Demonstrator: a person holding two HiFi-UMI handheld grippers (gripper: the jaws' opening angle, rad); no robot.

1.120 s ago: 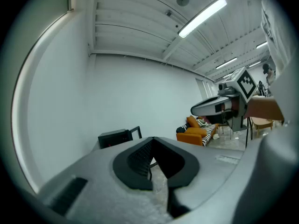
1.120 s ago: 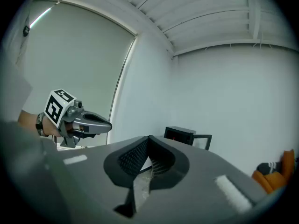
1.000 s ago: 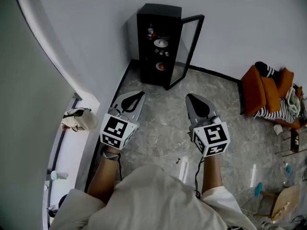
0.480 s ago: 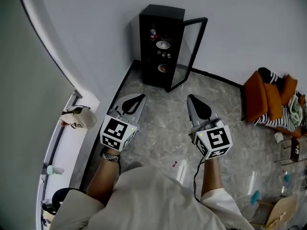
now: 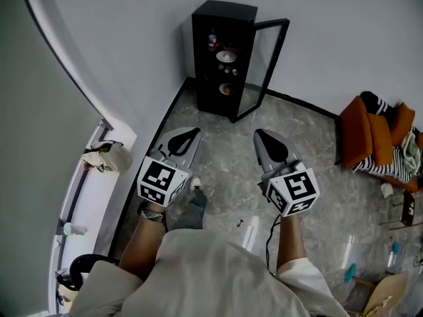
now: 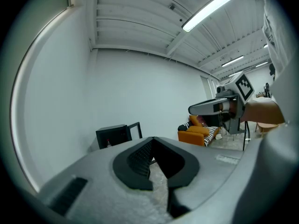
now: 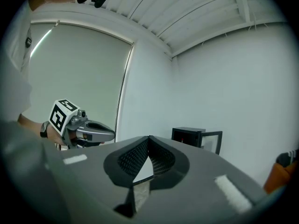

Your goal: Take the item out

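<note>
The left gripper [image 5: 189, 134] and right gripper [image 5: 264, 136] both have their jaws closed together, empty. Well ahead of them, in the corner, the black cabinet [image 5: 210, 65] stands with its glass door [image 5: 267, 65] open and small items [image 5: 227, 56] on its shelves.

A grey marbled floor [image 5: 225, 157] is bounded by white walls [image 5: 330, 32]; a black cabinet [image 5: 221, 25] is set in the corner, its glass door [image 5: 263, 65] swung open; an orange sofa [image 5: 367, 134] is placed at the right; a tube light [image 6: 205, 10] is lit overhead.
</note>
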